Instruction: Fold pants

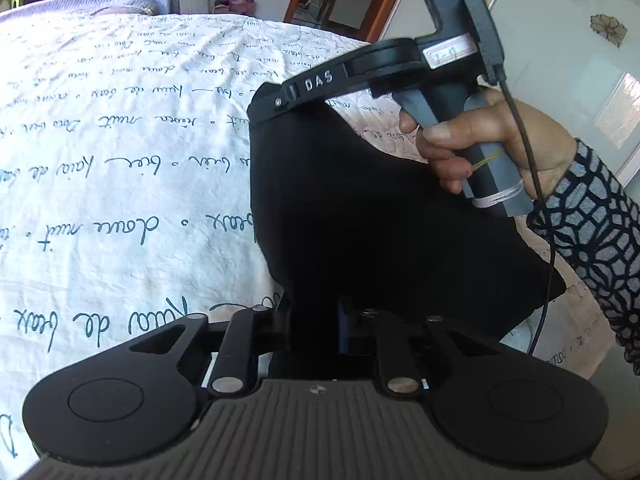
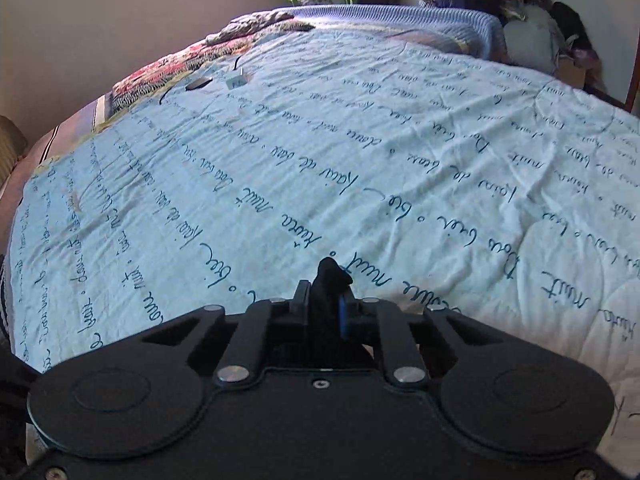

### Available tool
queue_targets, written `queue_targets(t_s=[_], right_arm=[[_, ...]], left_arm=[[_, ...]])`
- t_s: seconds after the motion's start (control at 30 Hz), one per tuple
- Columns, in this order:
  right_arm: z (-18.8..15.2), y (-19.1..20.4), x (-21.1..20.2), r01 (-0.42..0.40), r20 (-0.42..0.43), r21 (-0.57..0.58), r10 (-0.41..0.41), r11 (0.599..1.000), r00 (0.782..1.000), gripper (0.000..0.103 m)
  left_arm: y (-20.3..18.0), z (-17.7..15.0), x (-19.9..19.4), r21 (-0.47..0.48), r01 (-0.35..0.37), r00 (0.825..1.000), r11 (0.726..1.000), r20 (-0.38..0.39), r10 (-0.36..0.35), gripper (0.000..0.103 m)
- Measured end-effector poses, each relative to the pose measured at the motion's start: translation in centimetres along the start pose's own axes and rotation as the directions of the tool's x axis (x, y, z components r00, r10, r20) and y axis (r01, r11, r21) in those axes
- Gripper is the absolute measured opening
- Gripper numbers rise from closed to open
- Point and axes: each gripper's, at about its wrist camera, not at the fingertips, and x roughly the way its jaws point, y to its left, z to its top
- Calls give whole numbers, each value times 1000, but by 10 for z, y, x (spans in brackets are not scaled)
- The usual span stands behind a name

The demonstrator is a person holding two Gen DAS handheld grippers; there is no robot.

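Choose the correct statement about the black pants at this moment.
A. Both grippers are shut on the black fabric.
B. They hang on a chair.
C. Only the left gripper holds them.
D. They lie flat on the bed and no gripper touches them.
A: the left gripper pinches the black pants at one edge, and the right gripper has a tuft of the same fabric between its closed fingers.

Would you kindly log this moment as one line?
left gripper: shut on pants | right gripper: shut on pants | pants: held over bed

"DAS" on right tool (image 1: 280, 100) (white letters)
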Motion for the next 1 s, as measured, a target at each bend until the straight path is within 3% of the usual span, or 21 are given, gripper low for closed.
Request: queue_targets(t_s=[0.13, 0.2, 0.27, 0.3, 0.33, 0.37, 0.43, 0.47, 0.6, 0.7, 0.77, 0.83, 0.87, 0.93, 1.0], right_arm=[[1, 4, 4, 44, 17, -25, -43, 999, 999, 10], [-6, -1, 29, 94, -39, -1, -94, 996, 995, 12], [-12, -8, 43, 125, -71, 17, -123, 992, 990, 26], [-12, -10, 38, 142, -45, 36, -141, 989, 989, 38], [-11, -12, 24, 158, -3, 63, -159, 985, 987, 45], [-10, -11, 9, 166, 37, 76, -170, 983, 985, 47], [-13, -3, -30, 169, 113, 47, -174, 984, 978, 47], [-16, 1, -45, 174, 131, 23, -176, 984, 976, 47], [-55, 23, -98, 211, 127, -49, -203, 976, 971, 47], [-93, 29, -121, 197, 83, -33, -194, 980, 978, 46], [-116, 30, -127, 212, 41, -16, -211, 977, 977, 45], [-140, 23, -127, 274, -16, 0, -274, 962, 962, 44], [-152, 15, -130, 313, -16, 13, -313, 950, 950, 39], [-162, 1, -152, 301, 29, 165, -309, 939, 951, 35], [-165, 7, -175, 380, 85, 205, -403, 902, 911, 30]], left_arm=[[-12, 0, 0, 33, -51, 999, 998, 3, 51, 17], [-7, -1, 11, 33, -80, 997, 996, -16, 81, 28], [-4, 0, 4, 36, -98, 995, 995, -1, 99, 43], [-4, 0, -2, 55, -117, 993, 992, 8, 117, 51], [-4, 0, -11, 81, -158, 987, 984, 23, 156, 66], [-1, -2, -21, 97, -219, 975, 971, 55, 214, 70], [5, -2, -34, 114, -318, 947, 941, 97, 308, 70], [8, 1, -37, 116, -336, 940, 935, 96, 326, 70], [15, 17, -37, 63, -295, 951, 953, 110, 288, 70], [-6, 30, -24, 82, -244, 961, 966, 151, 230, 69], [-21, 30, -3, 122, -217, 973, 969, 104, 205, 69], [-27, 24, 25, 180, -217, 976, 959, 30, 216, 68], [-24, 14, 33, 192, -240, 971, 952, 27, 240, 73], [-16, 11, 26, 128, -226, 974, 966, 31, 224, 73], [-17, 15, 7, 109, -239, 970, 965, 66, 233, 66]])
